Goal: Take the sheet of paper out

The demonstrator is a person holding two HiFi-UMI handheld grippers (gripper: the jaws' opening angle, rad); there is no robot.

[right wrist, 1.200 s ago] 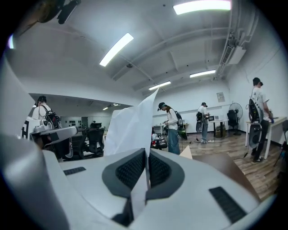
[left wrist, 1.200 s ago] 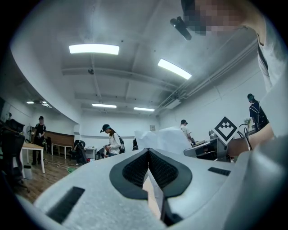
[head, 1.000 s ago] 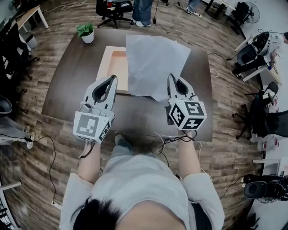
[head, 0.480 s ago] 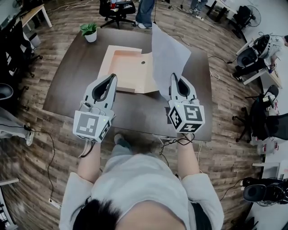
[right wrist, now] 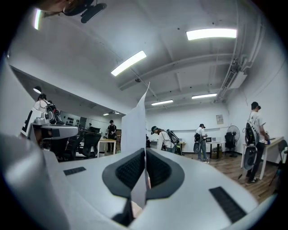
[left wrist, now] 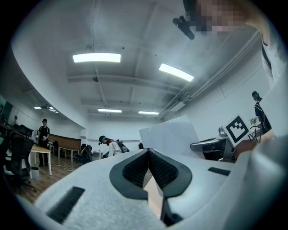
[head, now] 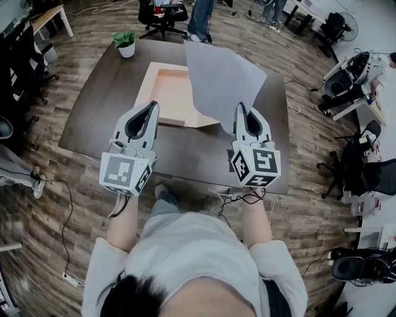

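Note:
The white sheet of paper (head: 219, 80) hangs upright in the air over the table, pinched at its lower corner by my right gripper (head: 240, 108), which is shut on it. In the right gripper view the sheet (right wrist: 135, 130) rises edge-on from between the closed pads (right wrist: 145, 152). Beneath and behind it the tan folder (head: 170, 93) lies open on the dark table (head: 105, 117). My left gripper (head: 153, 106) hovers near the folder's front left corner, shut with nothing in it. In the left gripper view the sheet (left wrist: 168, 137) shows beyond its jaws (left wrist: 148, 150).
A small potted plant (head: 125, 44) stands at the table's far left corner. An office chair (head: 162, 12) and a person's legs (head: 201, 18) are beyond the far edge. More chairs and desks stand at the right (head: 346, 74). Cables lie on the wooden floor.
The sheet has come up off the folder with my right gripper and now stands more upright, leaving the folder's inside uncovered. Both grippers have risen slightly.

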